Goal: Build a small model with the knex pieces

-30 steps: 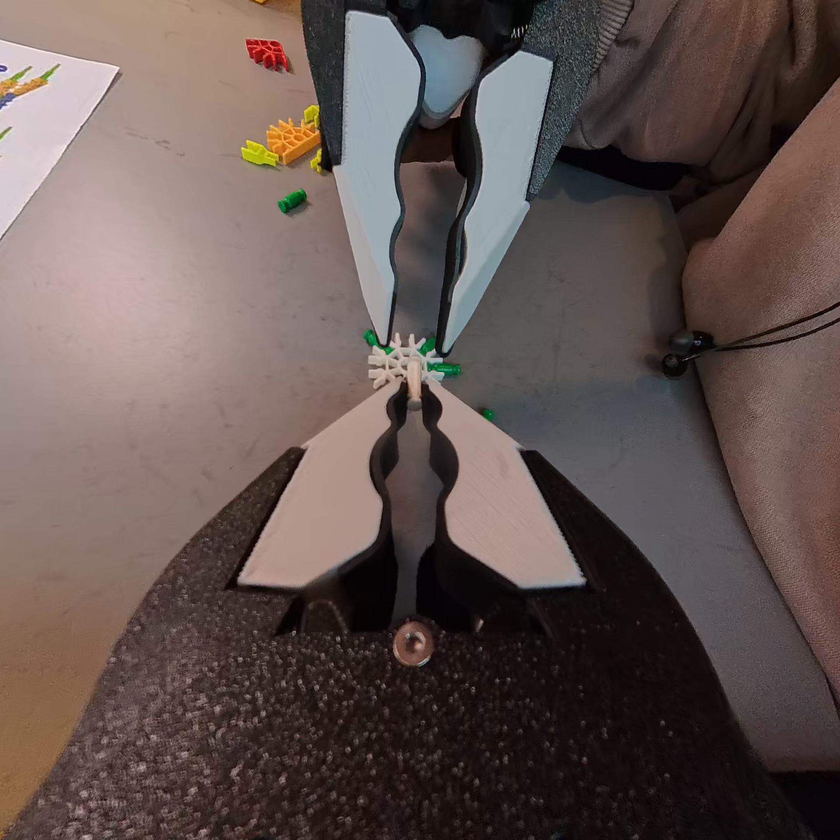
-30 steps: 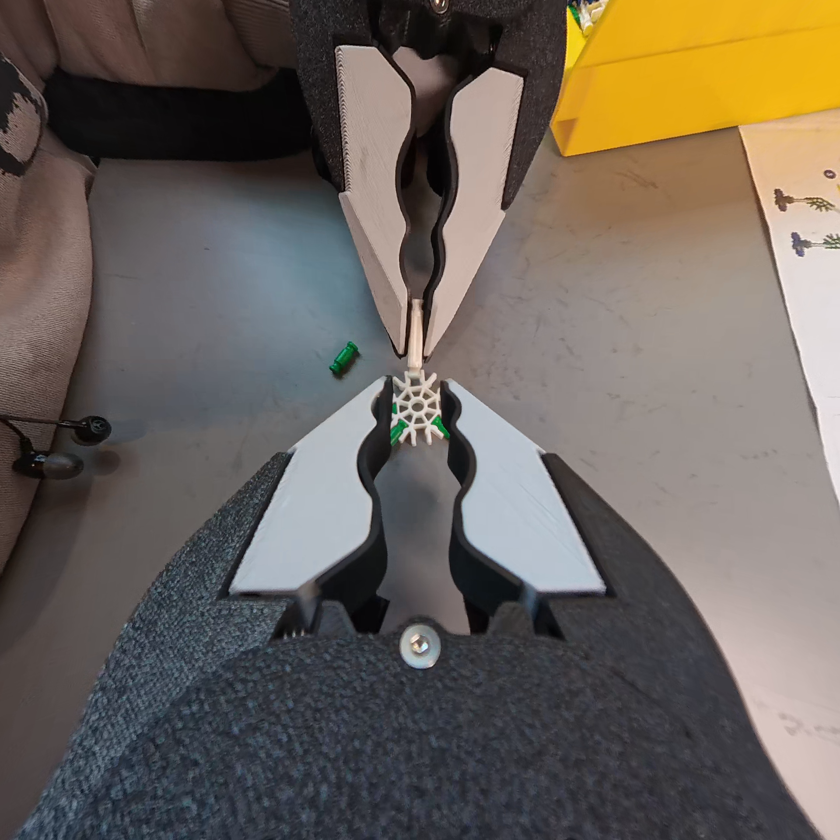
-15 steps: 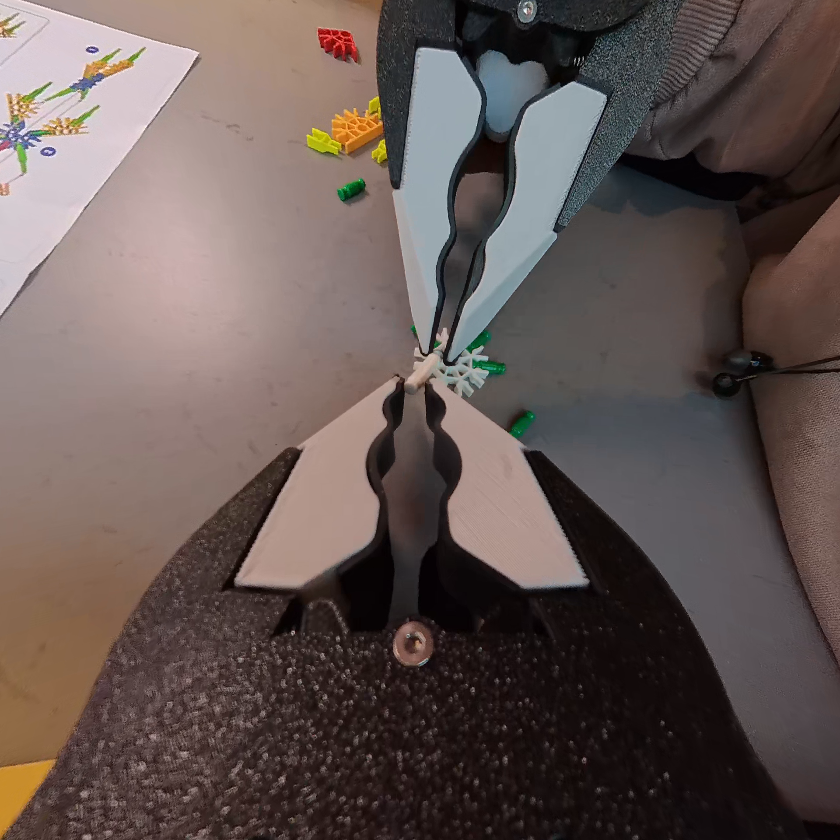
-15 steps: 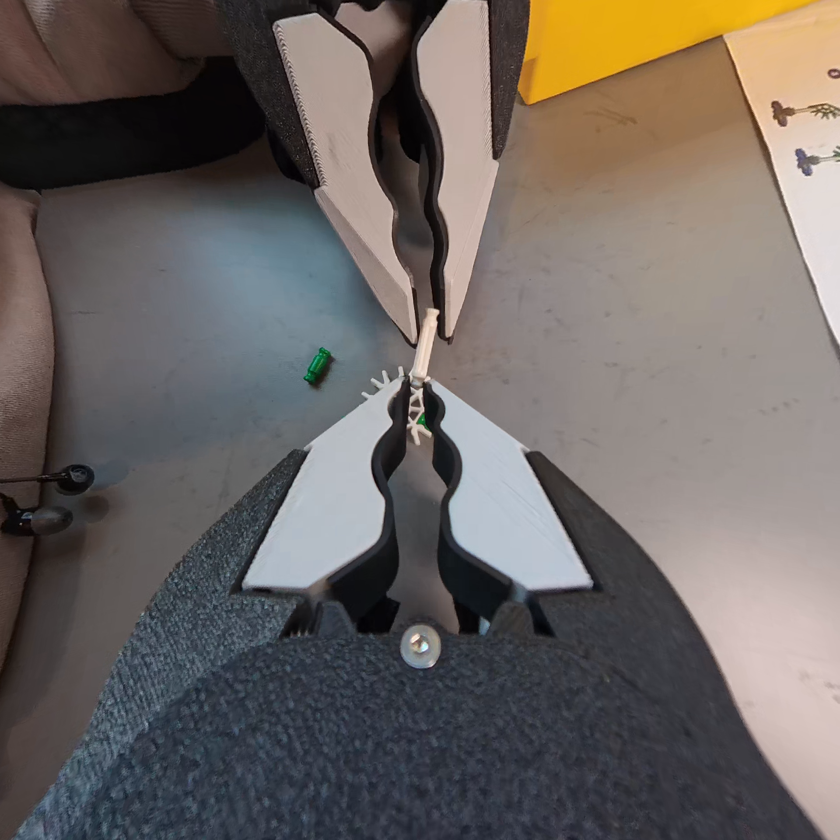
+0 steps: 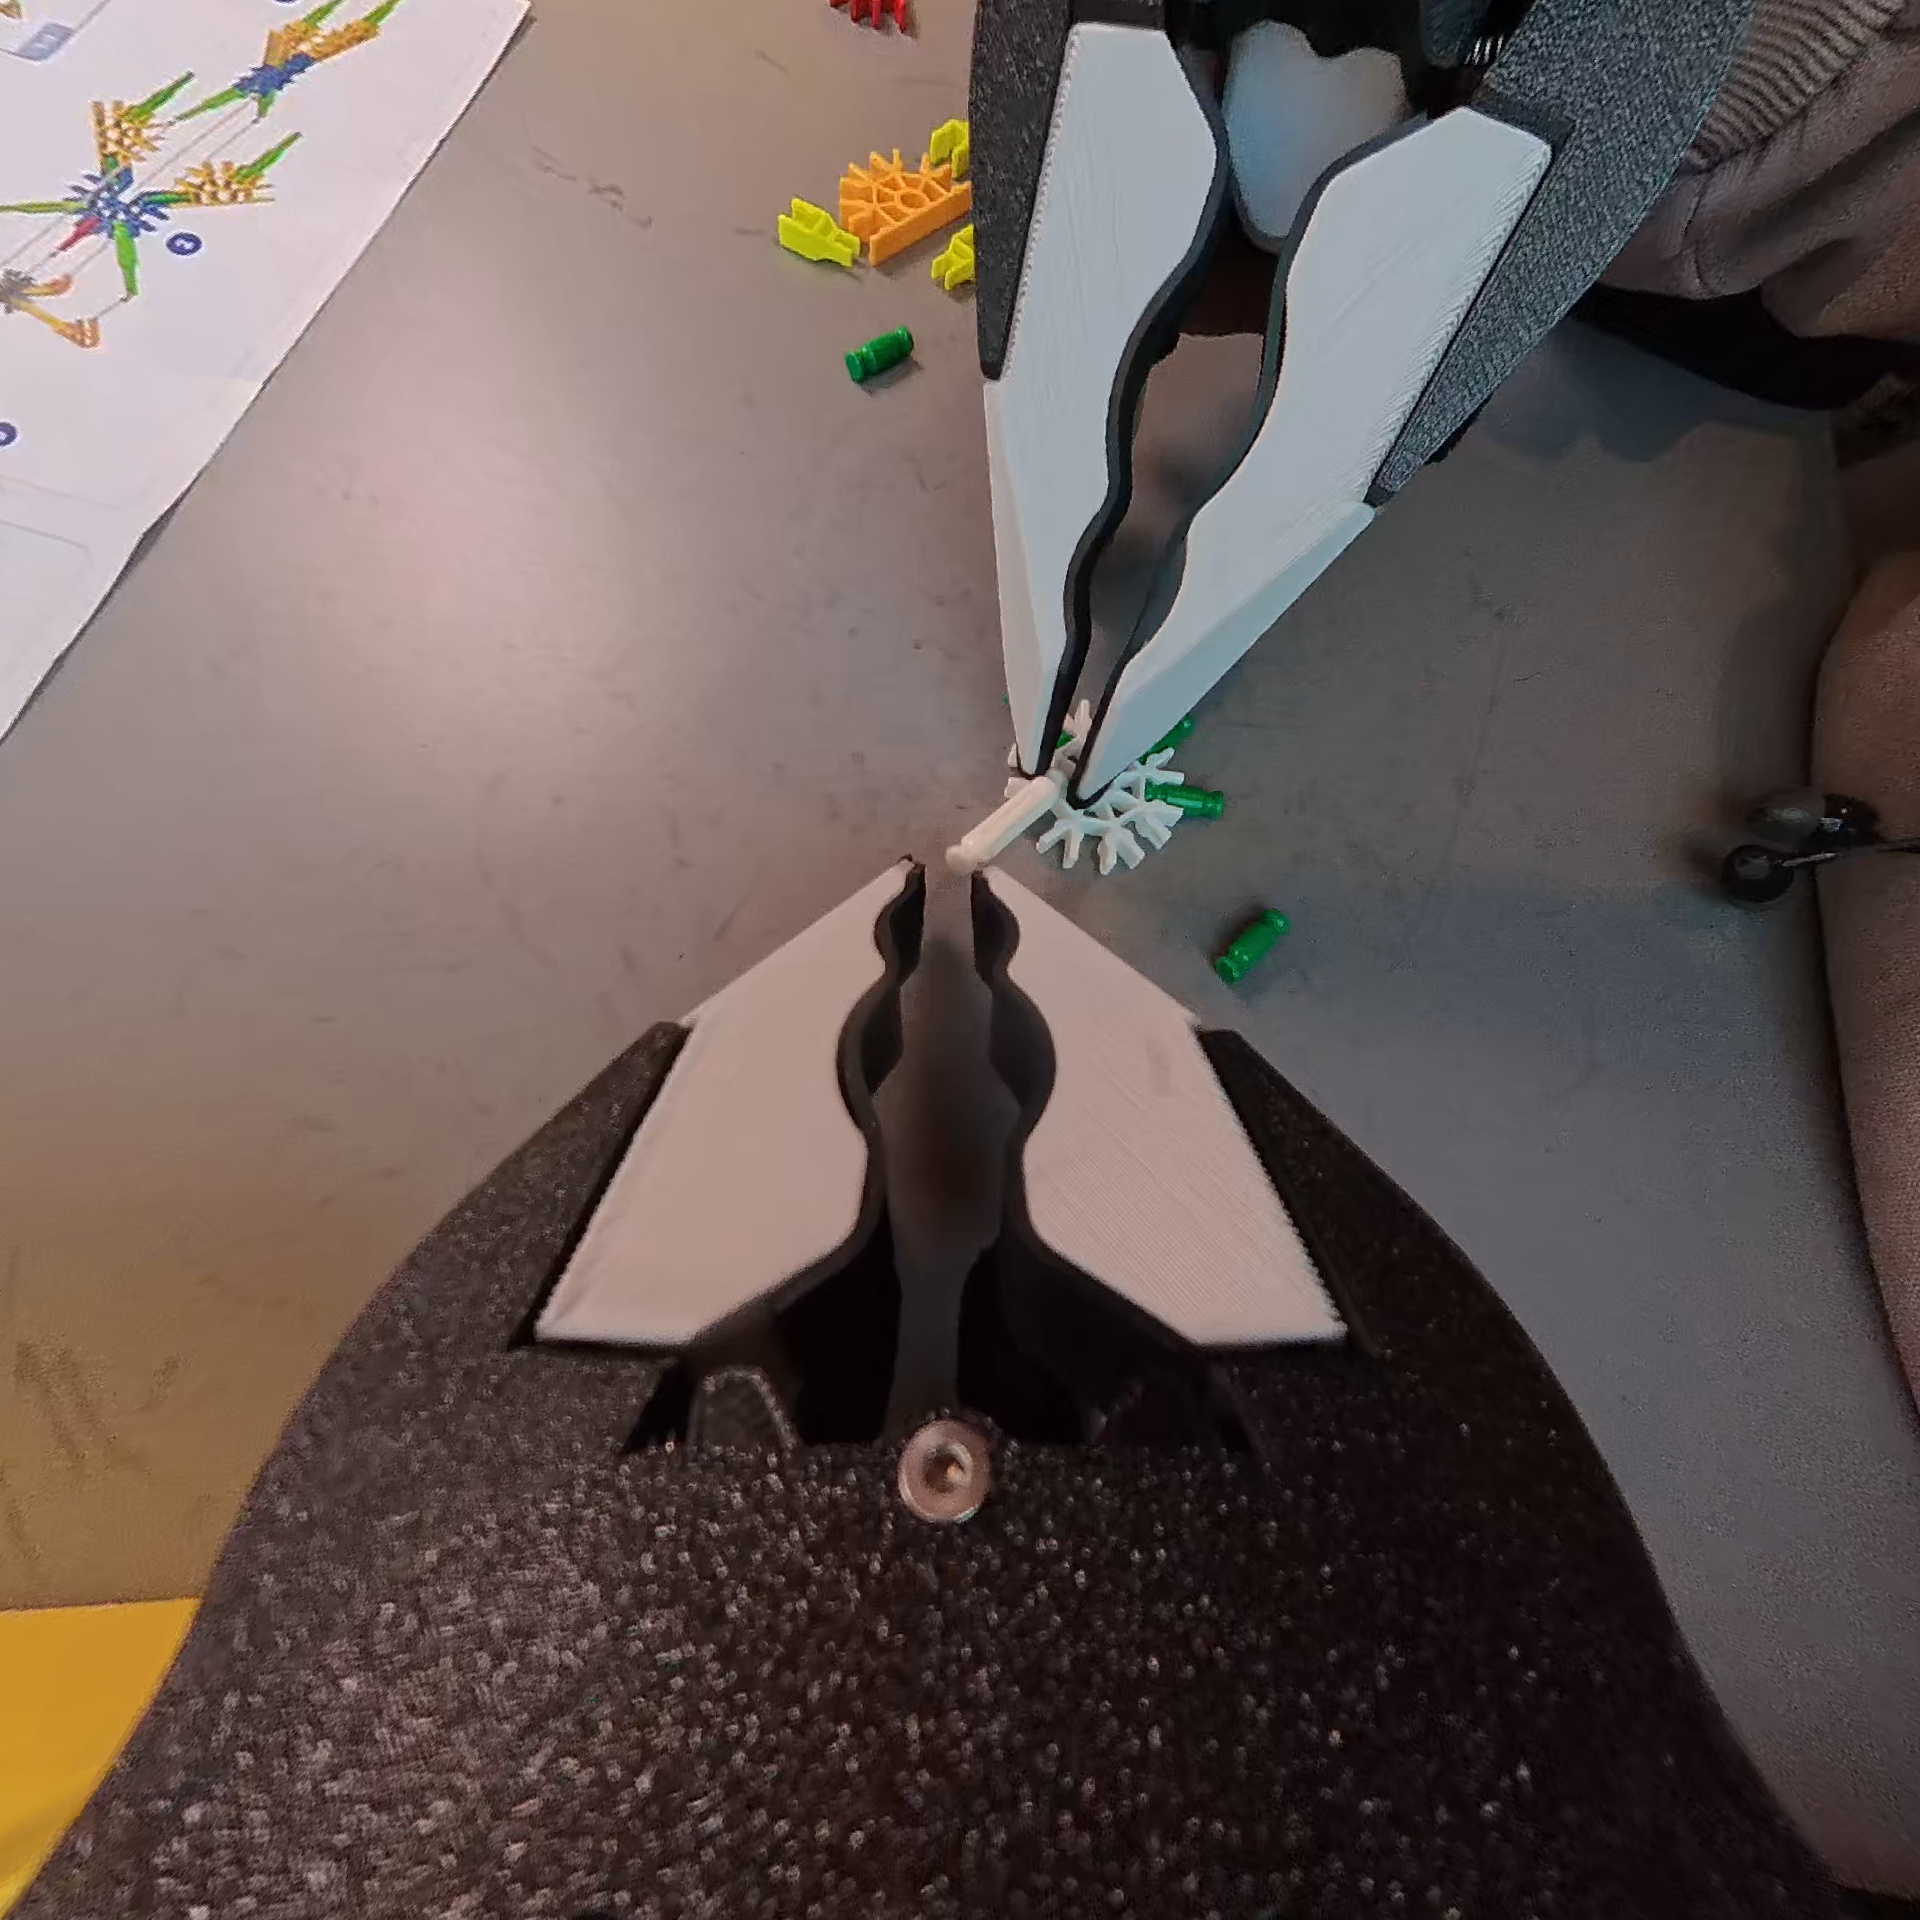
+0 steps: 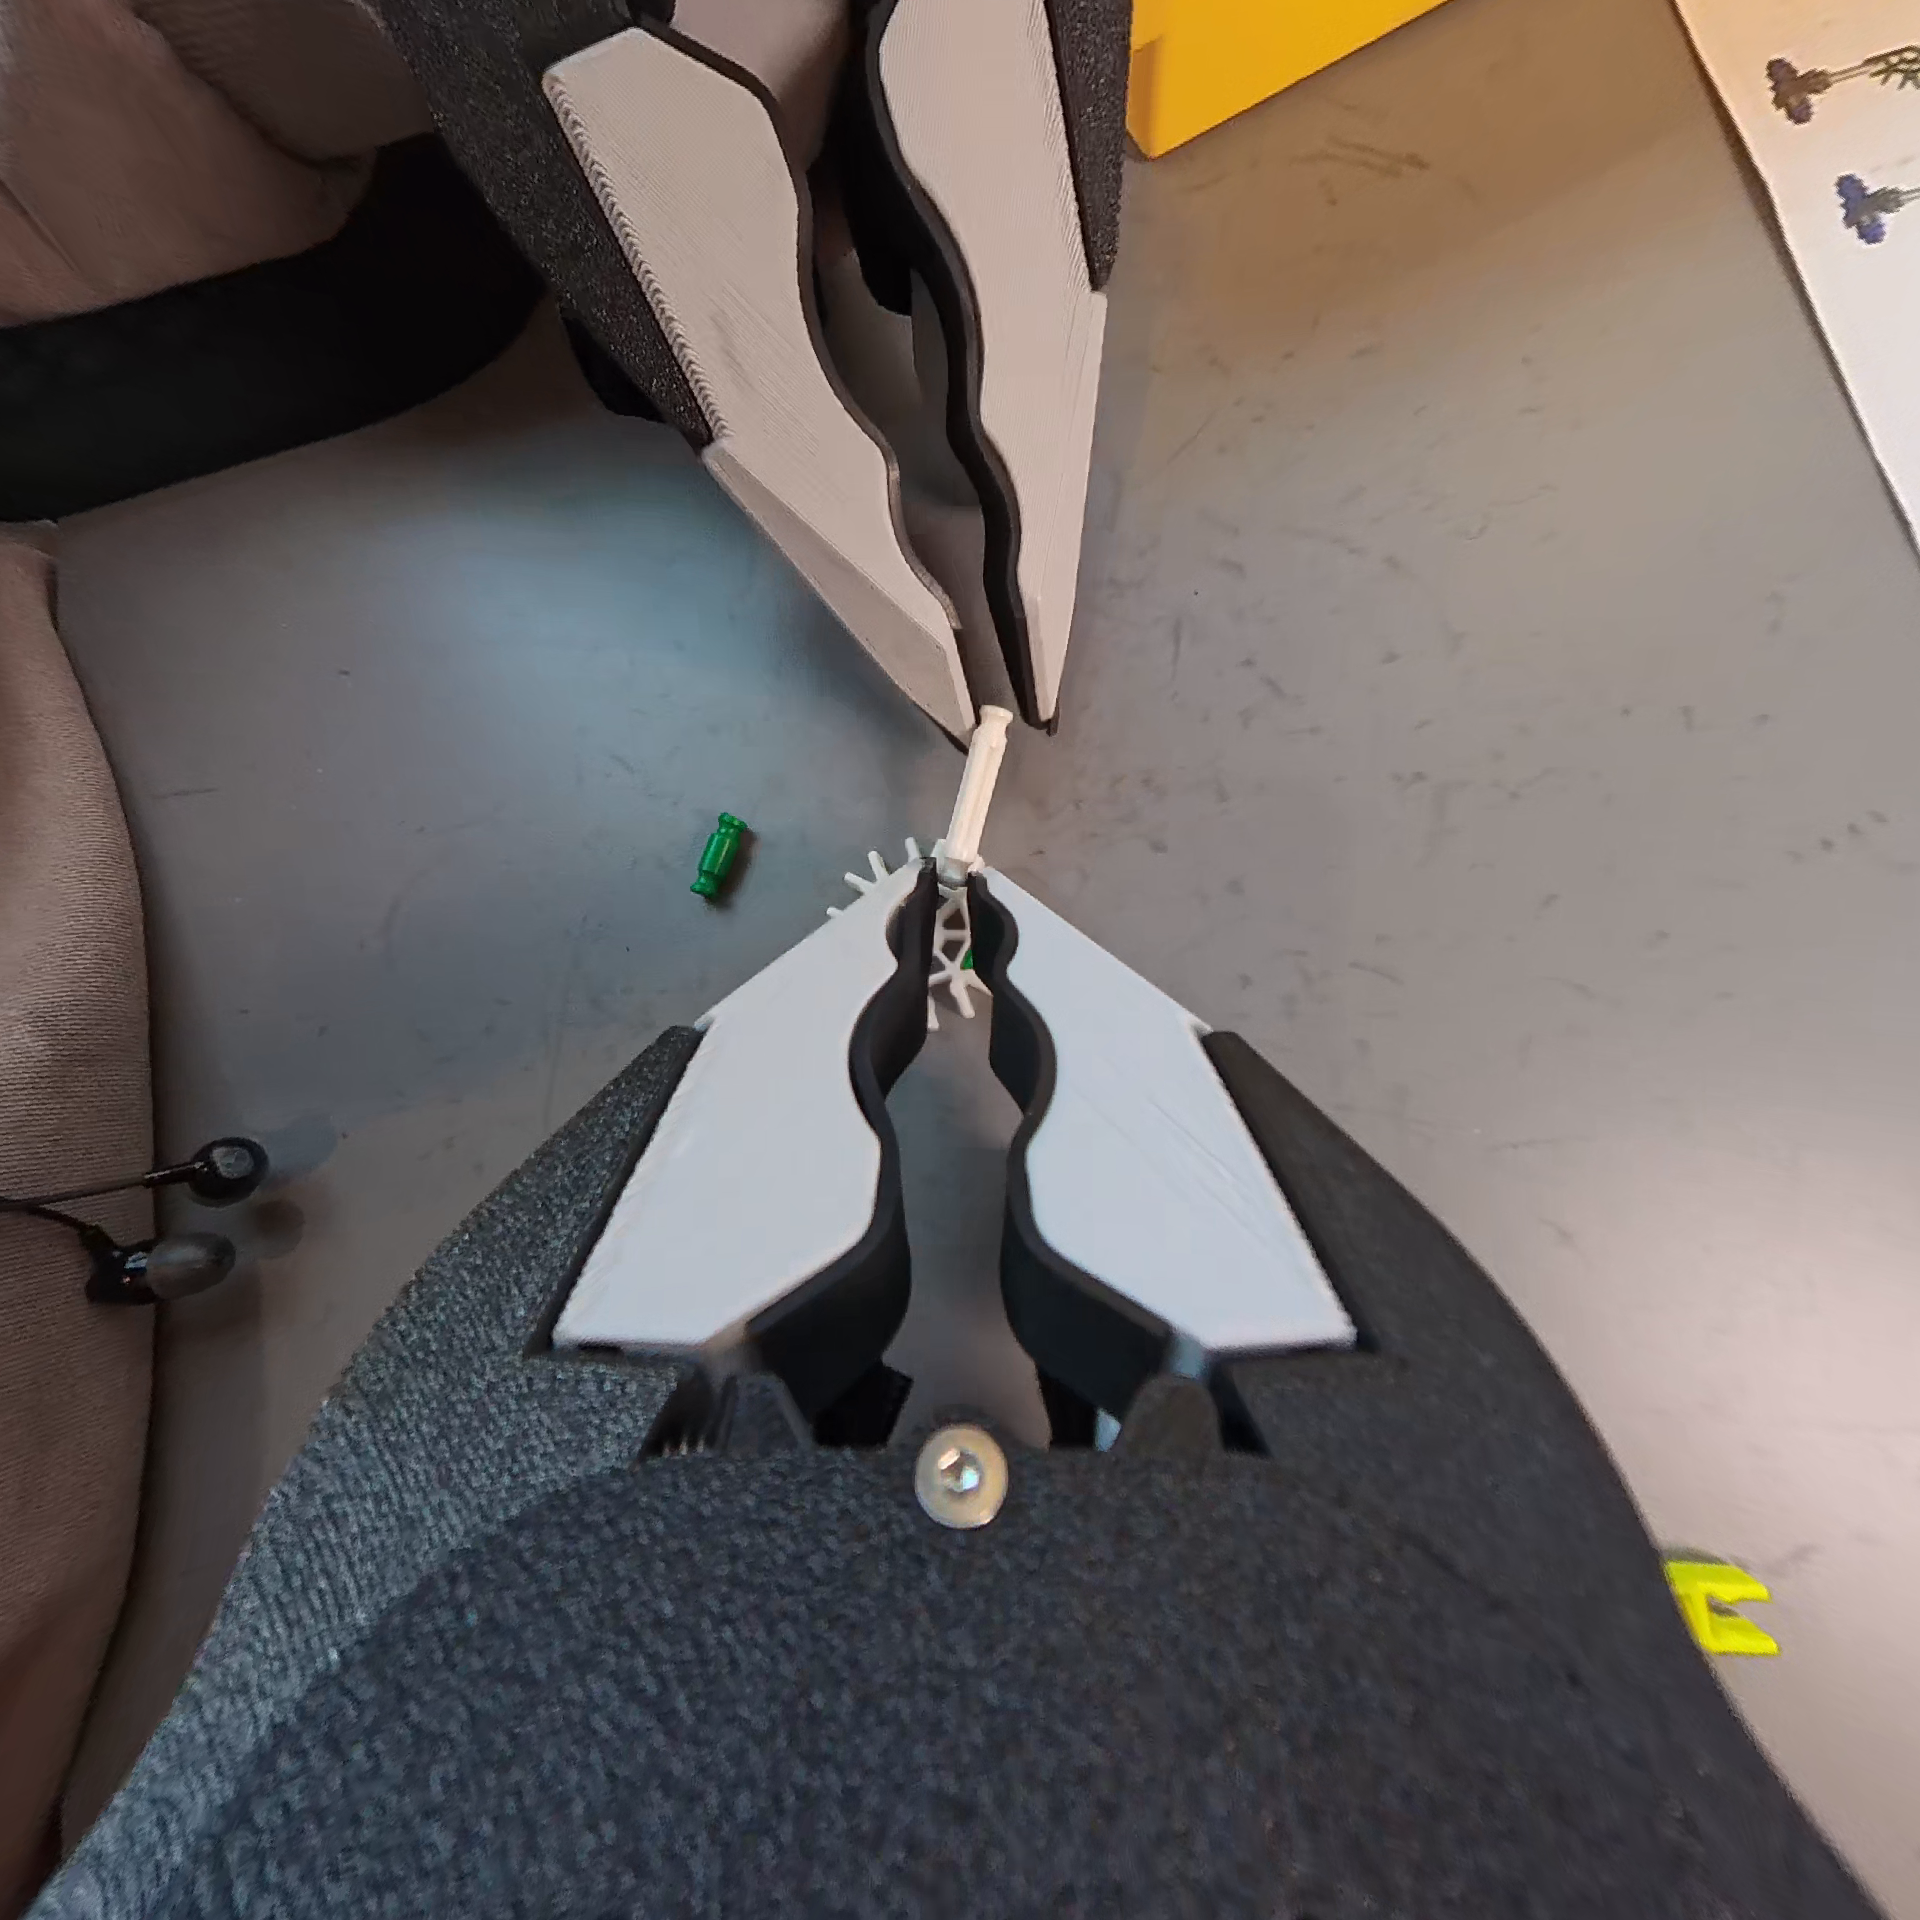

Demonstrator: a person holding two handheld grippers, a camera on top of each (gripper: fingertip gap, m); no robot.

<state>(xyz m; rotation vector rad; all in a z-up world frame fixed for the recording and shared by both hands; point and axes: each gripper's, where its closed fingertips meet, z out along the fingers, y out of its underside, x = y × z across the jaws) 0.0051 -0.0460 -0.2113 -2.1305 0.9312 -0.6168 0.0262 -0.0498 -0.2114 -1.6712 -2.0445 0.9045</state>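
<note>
My right gripper (image 6: 951,881) is shut on a white snowflake-shaped connector (image 6: 951,935), gripping it edge-on just above the grey table. A short white rod (image 6: 977,790) sticks out of the connector toward my left gripper (image 6: 1003,722). In the left wrist view my left gripper (image 5: 948,875) pinches only the very end of the rod (image 5: 1003,826), with the jaws almost together. The right gripper (image 5: 1060,784) comes down from above onto the connector (image 5: 1117,826). Small green rods (image 5: 1190,798) stick out of the connector.
Loose green rods (image 5: 1252,945) (image 5: 878,355) lie on the table, with an orange connector (image 5: 904,203) and yellow-green pieces (image 5: 816,231). A printed sheet (image 5: 156,260) lies to the left, with a yellow box (image 6: 1247,73) near it. Earbuds (image 6: 177,1226) lie by a beige sleeve (image 6: 62,935).
The connector has turned from flat-on to edge-on in my right gripper, whose jaws have narrowed. The rod now tilts, and only its end is at my left fingertips.
</note>
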